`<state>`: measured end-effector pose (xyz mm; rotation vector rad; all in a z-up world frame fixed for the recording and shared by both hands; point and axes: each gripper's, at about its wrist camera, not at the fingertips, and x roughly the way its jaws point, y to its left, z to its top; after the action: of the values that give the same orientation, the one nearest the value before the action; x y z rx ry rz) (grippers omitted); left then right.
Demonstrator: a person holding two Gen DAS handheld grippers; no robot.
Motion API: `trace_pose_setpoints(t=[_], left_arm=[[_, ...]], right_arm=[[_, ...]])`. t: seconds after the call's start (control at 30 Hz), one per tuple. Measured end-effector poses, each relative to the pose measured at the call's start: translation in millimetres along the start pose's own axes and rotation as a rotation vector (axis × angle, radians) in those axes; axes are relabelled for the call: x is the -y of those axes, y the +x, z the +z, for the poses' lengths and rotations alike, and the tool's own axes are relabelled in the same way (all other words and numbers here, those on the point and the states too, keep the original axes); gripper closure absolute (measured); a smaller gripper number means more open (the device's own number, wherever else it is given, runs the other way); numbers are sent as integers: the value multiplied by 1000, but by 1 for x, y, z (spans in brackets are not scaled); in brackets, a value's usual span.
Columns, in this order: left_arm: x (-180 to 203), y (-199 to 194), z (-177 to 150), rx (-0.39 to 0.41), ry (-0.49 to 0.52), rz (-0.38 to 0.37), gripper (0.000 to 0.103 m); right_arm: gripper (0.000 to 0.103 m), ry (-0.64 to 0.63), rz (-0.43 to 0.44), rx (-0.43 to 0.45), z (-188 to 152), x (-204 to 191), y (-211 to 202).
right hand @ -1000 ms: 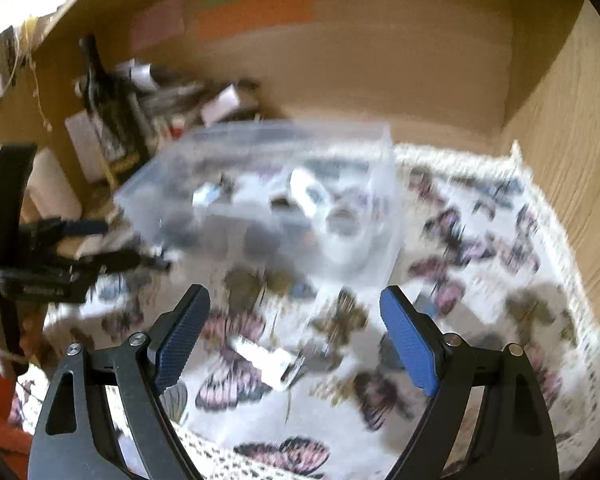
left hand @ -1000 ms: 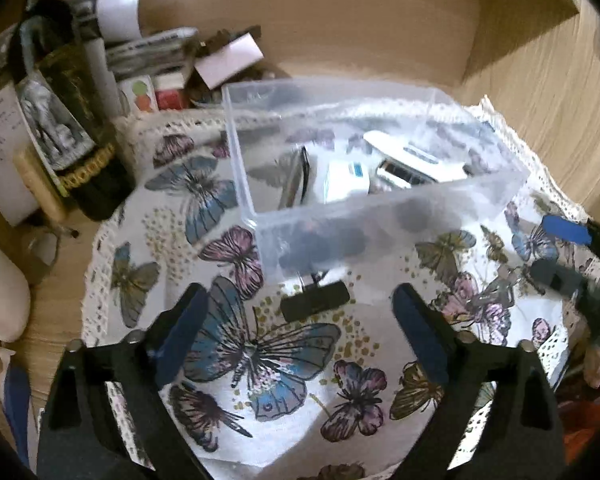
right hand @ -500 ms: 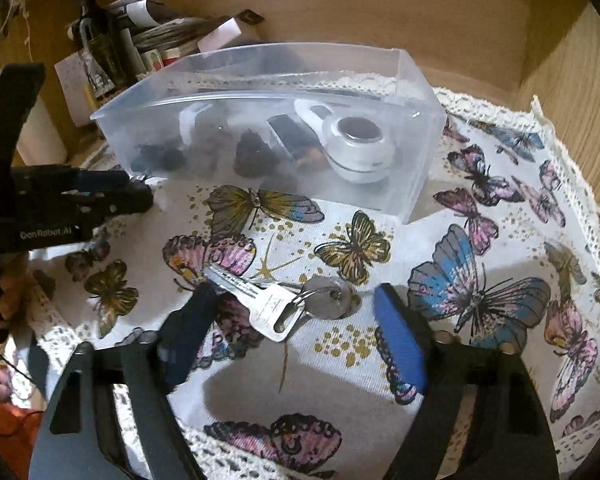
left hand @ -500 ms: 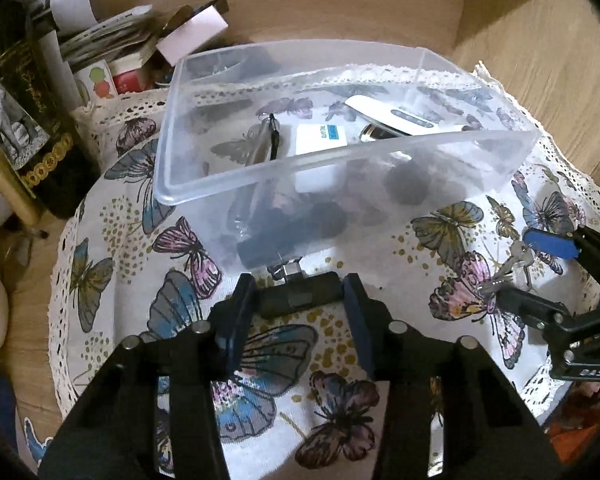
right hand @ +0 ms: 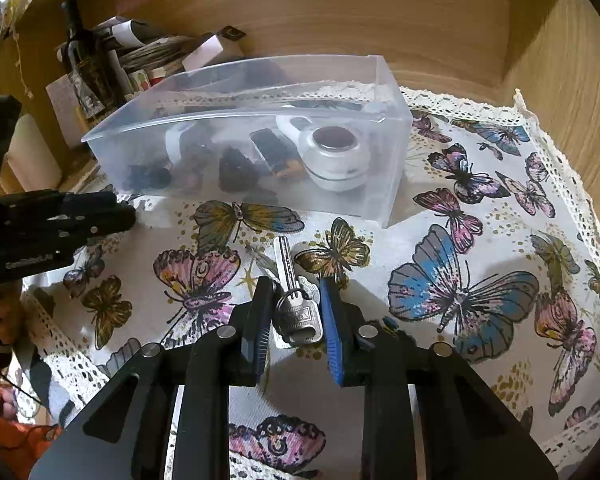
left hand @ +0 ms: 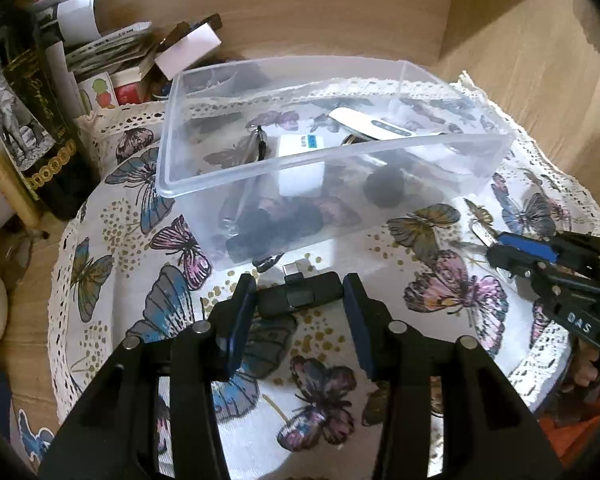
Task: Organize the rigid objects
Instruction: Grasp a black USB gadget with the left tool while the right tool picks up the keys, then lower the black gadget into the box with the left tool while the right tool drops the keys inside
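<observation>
A clear plastic box (left hand: pixel 228 176) (right hand: pixel 384 168) stands on a butterfly-print cloth (left hand: pixel 132 240) (right hand: pixel 460 256) and holds several small items. My left gripper (left hand: pixel 299 292) is shut on a small black USB adapter (left hand: pixel 300 295) lying on the cloth just in front of the box. My right gripper (right hand: pixel 293 294) is shut on a bunch of silver keys (right hand: pixel 296 312) on the cloth, its blades pointing toward the box. The right gripper also shows at the right edge of the left wrist view (left hand: pixel 516 248).
A dark wine bottle (left hand: pixel 28 128) (right hand: pixel 86 68), papers and small boxes (left hand: pixel 112 60) crowd the back left corner. Wooden walls (left hand: pixel 540 80) close in the back and right. A lace edge (right hand: pixel 556 140) borders the cloth.
Both grippers have moved down to the cloth and closed: the left onto the black adapter, the right onto the keys, which turned to point toward the box.
</observation>
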<state>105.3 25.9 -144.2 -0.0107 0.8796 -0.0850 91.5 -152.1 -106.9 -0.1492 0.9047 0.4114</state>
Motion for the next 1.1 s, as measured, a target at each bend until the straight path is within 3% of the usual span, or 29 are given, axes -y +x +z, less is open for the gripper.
trace_pose_setpoints(t=[0.3,0.77,1.1], left_arm=[[8,-25,3,72,0,-21,59],[10,-62,22,195,-4,-24,59],[6,-72,48,274,-3,-9,59]], right_arm=[[91,0,5,30,3,-1,-12],[91,0,26,182,27,-4,-58],[91,-38,31,303,67,-10,-77]])
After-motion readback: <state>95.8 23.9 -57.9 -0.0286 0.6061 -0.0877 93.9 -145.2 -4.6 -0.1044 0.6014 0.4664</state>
